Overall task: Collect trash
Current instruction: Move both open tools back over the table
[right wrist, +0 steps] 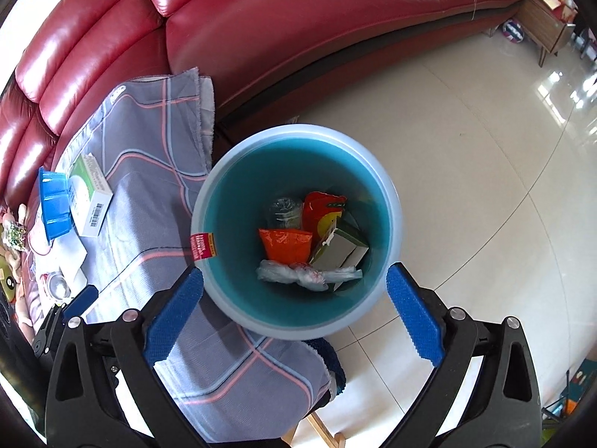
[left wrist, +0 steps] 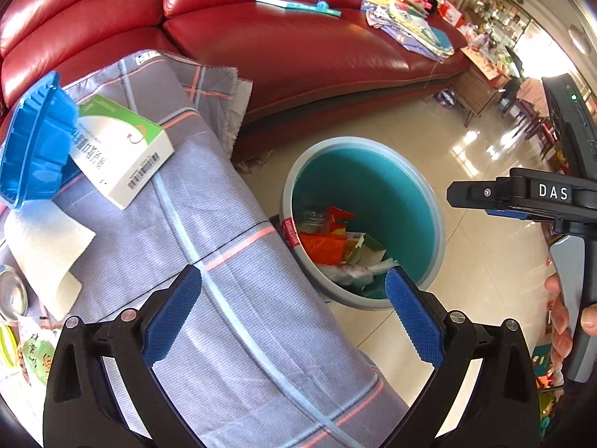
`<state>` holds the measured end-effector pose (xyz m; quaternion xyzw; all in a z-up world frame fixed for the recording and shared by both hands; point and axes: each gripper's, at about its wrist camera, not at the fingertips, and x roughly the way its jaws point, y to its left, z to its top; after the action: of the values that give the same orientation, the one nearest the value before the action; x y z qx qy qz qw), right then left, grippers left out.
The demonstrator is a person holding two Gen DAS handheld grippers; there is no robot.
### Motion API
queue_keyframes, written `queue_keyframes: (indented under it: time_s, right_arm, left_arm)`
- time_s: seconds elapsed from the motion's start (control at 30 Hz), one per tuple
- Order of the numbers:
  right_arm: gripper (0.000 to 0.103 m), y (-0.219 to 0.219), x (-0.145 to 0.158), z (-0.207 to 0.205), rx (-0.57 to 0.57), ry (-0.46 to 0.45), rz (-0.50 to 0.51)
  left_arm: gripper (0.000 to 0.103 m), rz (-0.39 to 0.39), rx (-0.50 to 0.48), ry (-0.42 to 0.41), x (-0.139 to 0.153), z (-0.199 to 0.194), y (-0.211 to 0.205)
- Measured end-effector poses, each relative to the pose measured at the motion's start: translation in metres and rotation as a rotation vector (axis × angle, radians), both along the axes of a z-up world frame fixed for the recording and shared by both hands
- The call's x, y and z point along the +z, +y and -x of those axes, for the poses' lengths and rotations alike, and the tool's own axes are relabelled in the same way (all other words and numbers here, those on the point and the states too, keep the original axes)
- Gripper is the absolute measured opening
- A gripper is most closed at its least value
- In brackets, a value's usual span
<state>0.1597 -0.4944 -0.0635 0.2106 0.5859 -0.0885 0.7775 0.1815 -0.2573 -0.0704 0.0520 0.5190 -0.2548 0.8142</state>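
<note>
A teal trash bin stands on the floor beside a cloth-covered table. It holds an orange wrapper, a crumpled clear bag, a carton and a clear bottle. It also shows in the left wrist view. My right gripper is open and empty, right above the bin. My left gripper is open and empty above the table's edge. On the table lie a white-green box, a blue plastic tray and a paper towel.
A red leather sofa runs behind the table and bin, with a book and piled papers on it. A metal bowl sits at the table's left. The other hand-held gripper shows at the right. Glossy tiled floor surrounds the bin.
</note>
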Motion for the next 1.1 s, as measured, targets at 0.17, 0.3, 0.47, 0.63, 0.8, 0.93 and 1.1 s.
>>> queue_keyframes:
  time_s: [0.17, 0.3, 0.47, 0.63, 0.8, 0.93, 1.1]
  right_arm:
    - [0.095, 0.019, 0.014, 0.007, 0.019, -0.016, 0.01]
    - [0.095, 0.039, 0.023, 0.012, 0.044, -0.023, 0.016]
    - [0.095, 0.073, 0.031, 0.016, 0.096, -0.031, 0.026]
    - [0.095, 0.113, 0.035, 0.015, 0.153, -0.028, 0.032]
    - [0.095, 0.156, 0.035, 0.011, 0.21, -0.022, 0.042]
    - [0.095, 0.192, 0.032, 0.007, 0.254, -0.02, 0.032]
    - [0.095, 0.24, 0.019, -0.003, 0.312, -0.007, 0.001]
  left_arm:
    - [0.099, 0.011, 0.027, -0.022, 0.011, 0.009, 0.024]
    - [0.099, 0.019, 0.058, -0.042, 0.019, 0.02, 0.05]
    - [0.099, 0.017, 0.103, -0.051, 0.024, 0.032, 0.087]
    - [0.099, 0.016, 0.163, -0.059, 0.027, 0.041, 0.132]
    - [0.099, 0.029, 0.23, -0.058, 0.027, 0.046, 0.177]
    - [0.099, 0.027, 0.273, -0.061, 0.027, 0.049, 0.213]
    - [0.099, 0.02, 0.341, -0.056, 0.02, 0.053, 0.257]
